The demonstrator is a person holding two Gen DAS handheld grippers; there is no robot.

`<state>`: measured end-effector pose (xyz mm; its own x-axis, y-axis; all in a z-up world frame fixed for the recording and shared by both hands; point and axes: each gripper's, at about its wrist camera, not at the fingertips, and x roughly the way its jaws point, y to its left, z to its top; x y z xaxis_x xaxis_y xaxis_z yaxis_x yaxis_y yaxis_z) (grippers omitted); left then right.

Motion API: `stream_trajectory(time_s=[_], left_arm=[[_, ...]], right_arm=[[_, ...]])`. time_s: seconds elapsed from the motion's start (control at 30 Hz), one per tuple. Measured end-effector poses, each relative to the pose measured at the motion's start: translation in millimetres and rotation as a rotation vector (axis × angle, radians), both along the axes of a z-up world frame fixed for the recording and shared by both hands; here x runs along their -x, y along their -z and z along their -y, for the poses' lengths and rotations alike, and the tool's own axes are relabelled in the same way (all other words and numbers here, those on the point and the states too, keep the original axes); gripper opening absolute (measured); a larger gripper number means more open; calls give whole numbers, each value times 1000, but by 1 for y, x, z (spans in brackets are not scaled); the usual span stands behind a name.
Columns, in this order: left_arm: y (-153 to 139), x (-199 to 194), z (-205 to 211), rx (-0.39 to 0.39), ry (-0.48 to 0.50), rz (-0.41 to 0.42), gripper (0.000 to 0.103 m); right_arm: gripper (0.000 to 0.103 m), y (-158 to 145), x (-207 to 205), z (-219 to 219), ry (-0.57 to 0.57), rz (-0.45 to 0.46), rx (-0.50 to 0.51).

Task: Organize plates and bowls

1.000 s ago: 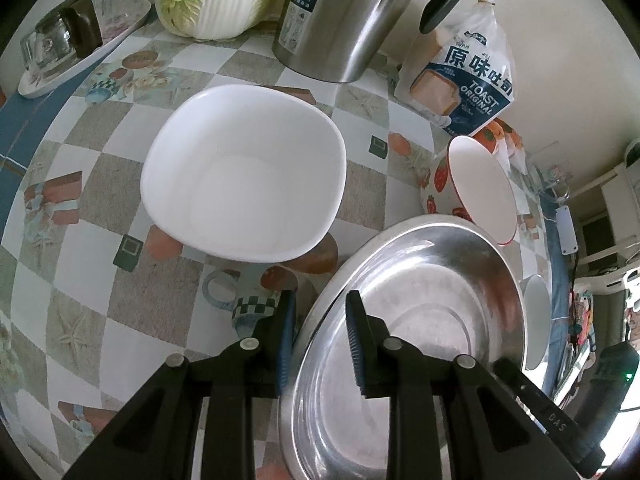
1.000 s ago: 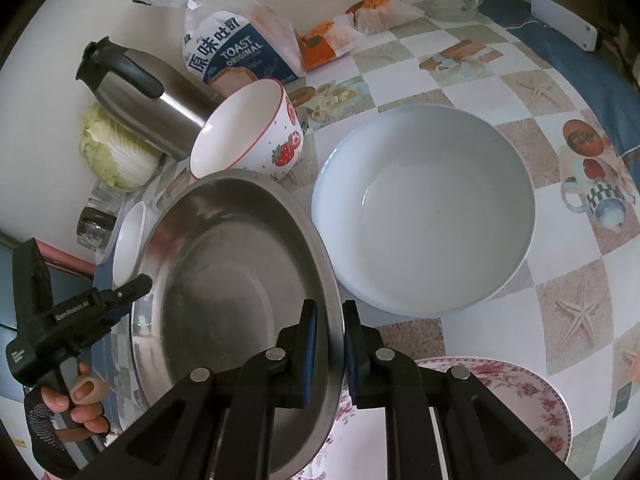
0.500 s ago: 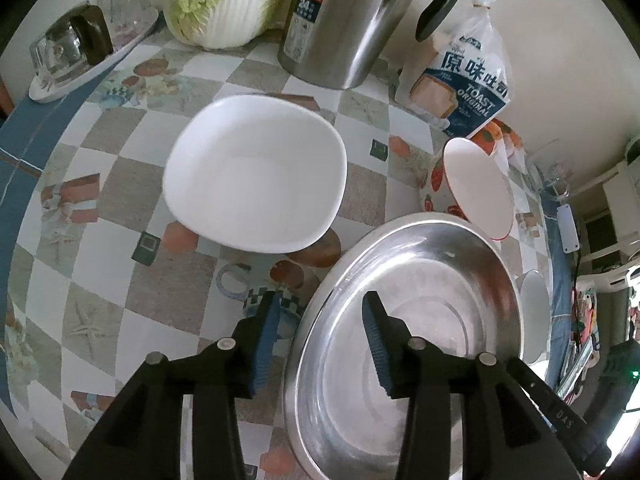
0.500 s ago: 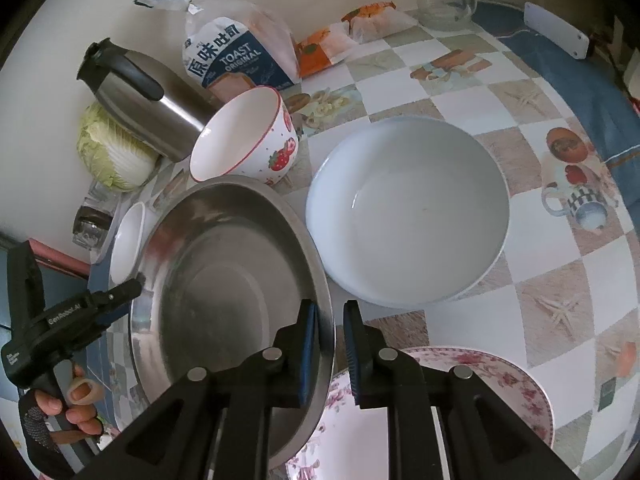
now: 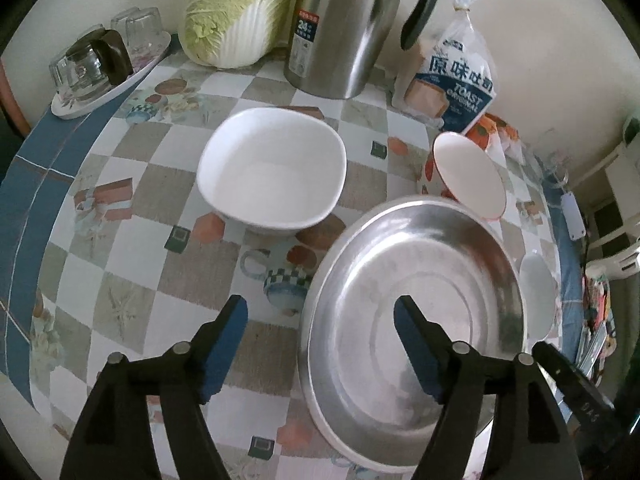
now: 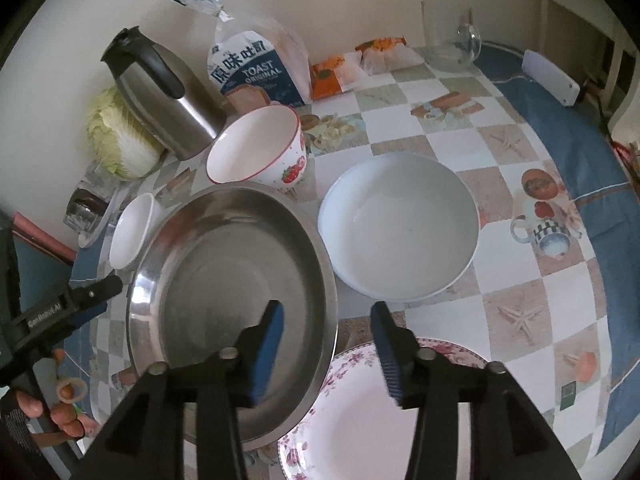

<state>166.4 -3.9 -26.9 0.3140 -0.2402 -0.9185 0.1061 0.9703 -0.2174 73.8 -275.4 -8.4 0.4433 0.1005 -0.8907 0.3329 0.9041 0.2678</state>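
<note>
Both claws are letting go. The left gripper (image 5: 320, 314) is spreading its jaws wide at the bottom of the left wrist view; the rim of the steel basin (image 5: 416, 332) is lying between the blue pads, neither pad pressing on it. The basin is filling the lower right of that frame, sitting on the checked tablecloth (image 5: 132, 200). The square white bowl (image 5: 272, 170) is resting at centre, well apart from the claw. The strawberry bowl (image 5: 468, 174) is tilting against the basin's far rim at right.

In the right wrist view, the right gripper (image 6: 327, 322) is opening too, jaws straddling the basin's edge without touching. The round white bowl (image 6: 400, 224) is sitting centre right, the floral plate (image 6: 360, 412) at the bottom.
</note>
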Motion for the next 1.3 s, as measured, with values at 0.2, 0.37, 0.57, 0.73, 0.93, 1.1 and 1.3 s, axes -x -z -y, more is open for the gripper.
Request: stream_trajectory(time_s=[0.2, 0.37, 0.57, 0.73, 0.93, 1.1, 1.3], left_arm=[[-5, 10, 5, -42, 5, 29, 87], [-11, 15, 11, -65, 15, 57, 87], [-13, 20, 14, -64, 6, 68, 88], [-14, 22, 12, -44, -17, 72, 93], [-17, 26, 11, -18, -32, 87, 93], [-20, 30, 10, -20, -54, 105, 94], [-30, 40, 7, -20, -72, 168, 95]], right_arm=[[71, -10, 2, -8, -14, 24, 40], [81, -15, 2, -13, -38, 63, 32], [92, -17, 3, -14, -35, 78, 36], [97, -18, 4, -13, -29, 83, 43], [103, -21, 4, -18, -49, 97, 53], [103, -24, 6, -19, -45, 120, 64], [103, -32, 11, -16, -15, 168, 79]])
